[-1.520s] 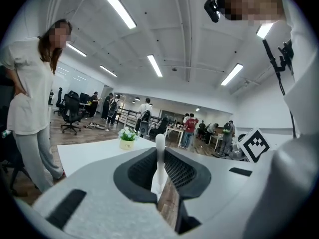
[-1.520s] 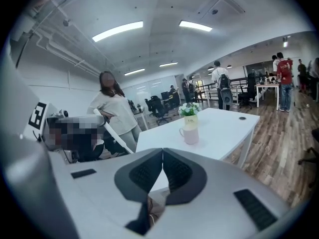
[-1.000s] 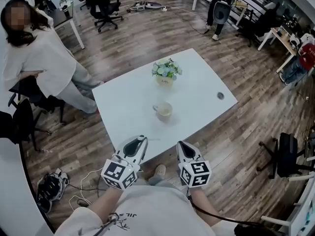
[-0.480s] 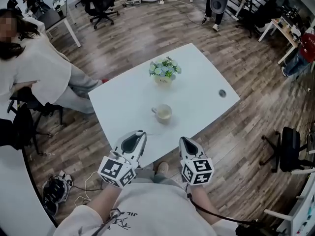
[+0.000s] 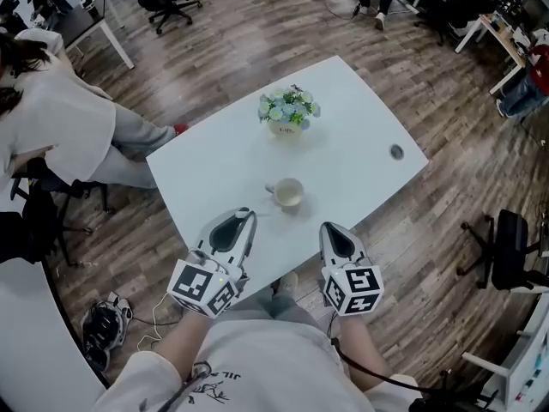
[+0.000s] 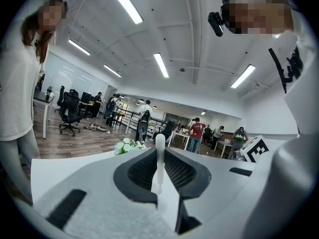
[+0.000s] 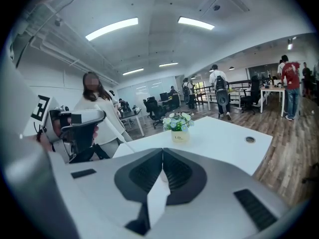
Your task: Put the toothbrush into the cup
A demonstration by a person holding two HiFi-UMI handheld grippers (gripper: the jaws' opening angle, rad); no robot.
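A cream cup (image 5: 288,193) stands near the front of the white table (image 5: 360,127). My left gripper (image 5: 244,216) reaches over the table's near edge, left of the cup, and is shut on a white toothbrush (image 6: 159,158) that stands up between its jaws. In the right gripper view the toothbrush (image 7: 119,131) shows as a thin white stick slanting from the left gripper. My right gripper (image 5: 331,228) hovers at the near edge, right of the cup, its jaws together with nothing in them (image 7: 162,152).
A pot of flowers (image 5: 287,114) stands behind the cup, and a cable hole (image 5: 395,152) sits at the table's right corner. A person in white (image 5: 60,118) sits left of the table. Office chairs (image 5: 506,247) and shoes (image 5: 103,326) are on the wood floor.
Both grippers have moved forward to the table's near edge, closer to the cup. The toothbrush stays clamped in the left one.
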